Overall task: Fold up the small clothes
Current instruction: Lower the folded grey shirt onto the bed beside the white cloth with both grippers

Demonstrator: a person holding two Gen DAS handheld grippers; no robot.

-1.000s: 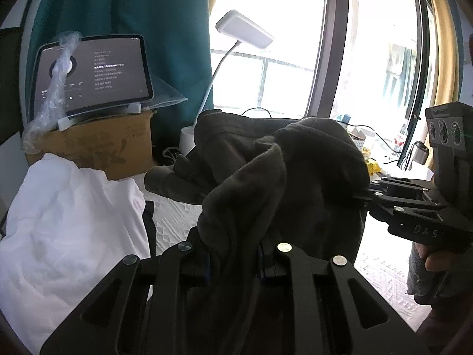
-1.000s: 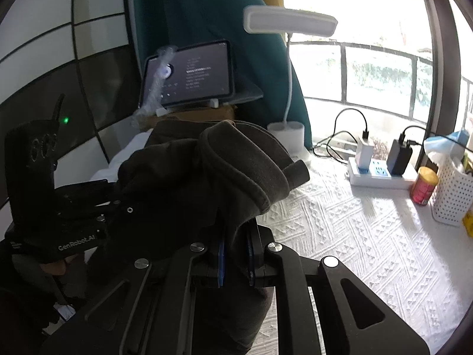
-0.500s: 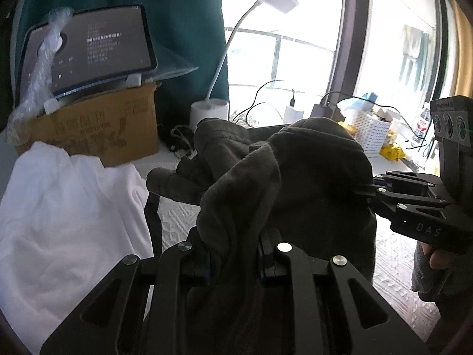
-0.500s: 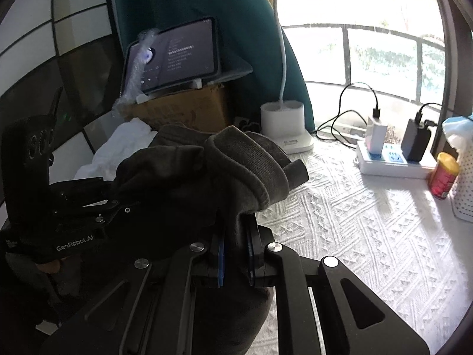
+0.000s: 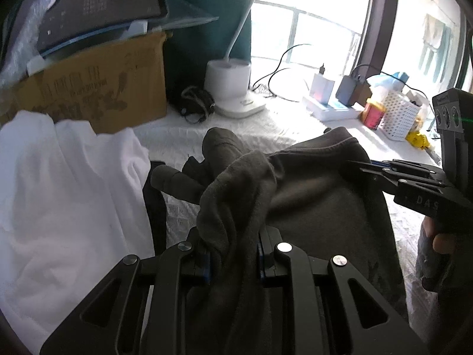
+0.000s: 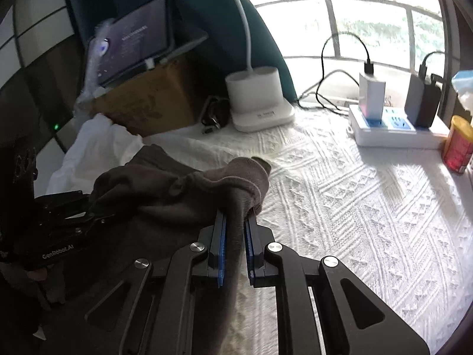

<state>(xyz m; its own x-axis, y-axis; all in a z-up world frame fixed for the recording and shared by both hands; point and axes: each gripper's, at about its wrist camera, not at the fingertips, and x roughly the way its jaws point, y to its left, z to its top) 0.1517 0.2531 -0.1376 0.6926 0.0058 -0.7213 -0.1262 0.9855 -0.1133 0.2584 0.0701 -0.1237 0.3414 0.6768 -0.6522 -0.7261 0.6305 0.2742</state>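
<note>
A dark grey fleece garment hangs between my two grippers above the white textured table cover. My left gripper is shut on a bunched edge of it. My right gripper is shut on another edge of the garment. In the left wrist view the right gripper pinches the garment's hem at the right. In the right wrist view the left gripper holds the cloth at the left. The garment's lower part is hidden behind the grippers.
A white cloth pile lies at the left. Behind it a cardboard box carries a tablet. A white lamp base, a power strip with chargers, a red can and a white basket line the window side.
Both grippers have come down toward the table with the garment, and both views tilt downward. The garment hangs lower and is stretched wider between the grippers. Both stay shut.
</note>
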